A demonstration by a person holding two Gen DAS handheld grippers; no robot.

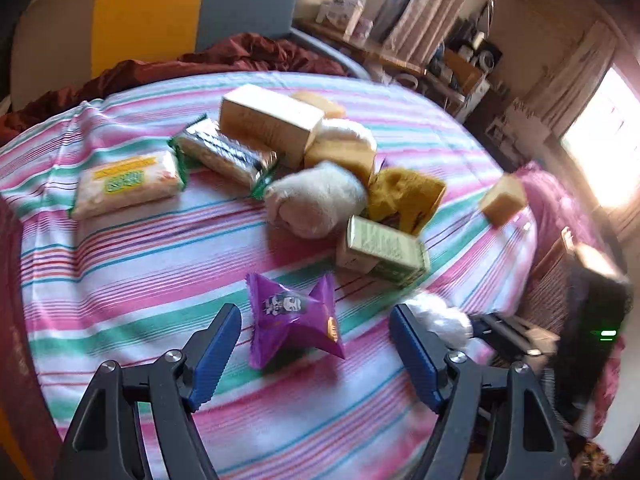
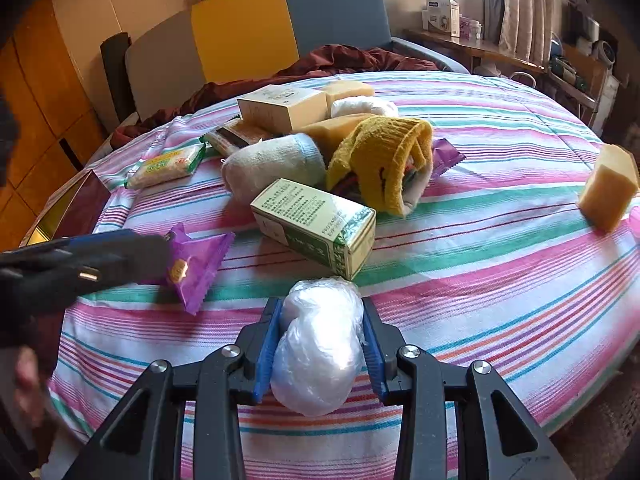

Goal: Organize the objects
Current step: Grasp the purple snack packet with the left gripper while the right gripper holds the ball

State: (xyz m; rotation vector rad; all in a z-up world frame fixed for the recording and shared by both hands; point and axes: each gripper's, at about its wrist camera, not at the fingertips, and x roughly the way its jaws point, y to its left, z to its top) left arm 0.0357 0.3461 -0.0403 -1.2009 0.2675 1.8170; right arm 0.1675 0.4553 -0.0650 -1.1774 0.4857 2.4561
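Right tongs [image 2: 322, 344] clamp the white plastic-wrapped bundle [image 2: 316, 356] for sorting; left tongs [image 1: 316, 344] gape wide, straddling the purple foil snack packet [image 1: 294, 316] on the striped bed [image 1: 140, 280], apparently to grasp it.

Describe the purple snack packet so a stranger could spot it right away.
Start at the striped bedspread and its pile of boxes and socks. Nearer, beside the green box, lies the purple packet, the only purple wrapper with pinched ends lying fully in view.
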